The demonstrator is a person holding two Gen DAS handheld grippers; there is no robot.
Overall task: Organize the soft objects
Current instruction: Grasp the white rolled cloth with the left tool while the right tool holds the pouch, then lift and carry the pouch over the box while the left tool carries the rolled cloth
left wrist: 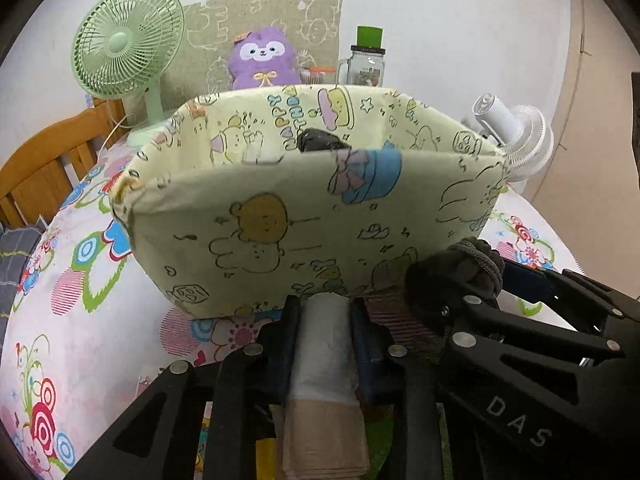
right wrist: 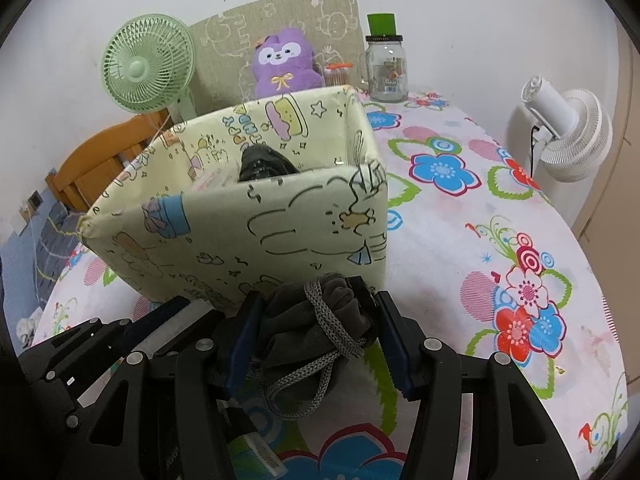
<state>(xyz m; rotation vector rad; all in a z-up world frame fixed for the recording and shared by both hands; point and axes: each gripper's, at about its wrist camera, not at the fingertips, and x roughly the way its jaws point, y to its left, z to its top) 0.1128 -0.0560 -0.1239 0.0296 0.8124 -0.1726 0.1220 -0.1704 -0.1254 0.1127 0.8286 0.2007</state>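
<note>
Left gripper (left wrist: 326, 320) clamps white roll (left wrist: 324, 344), lower end cut off. Right gripper (right wrist: 316, 320) grips grey drawstring pouch (right wrist: 316, 320). Fabric bin (left wrist: 280, 216) contents mostly hidden; dark item (right wrist: 264, 164) indistinct.

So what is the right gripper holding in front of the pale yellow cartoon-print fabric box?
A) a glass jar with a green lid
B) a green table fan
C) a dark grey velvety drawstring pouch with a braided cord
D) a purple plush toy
C: the dark grey velvety drawstring pouch sits squeezed between the right gripper pads, just in front of the pale yellow cartoon-print fabric box.
</note>
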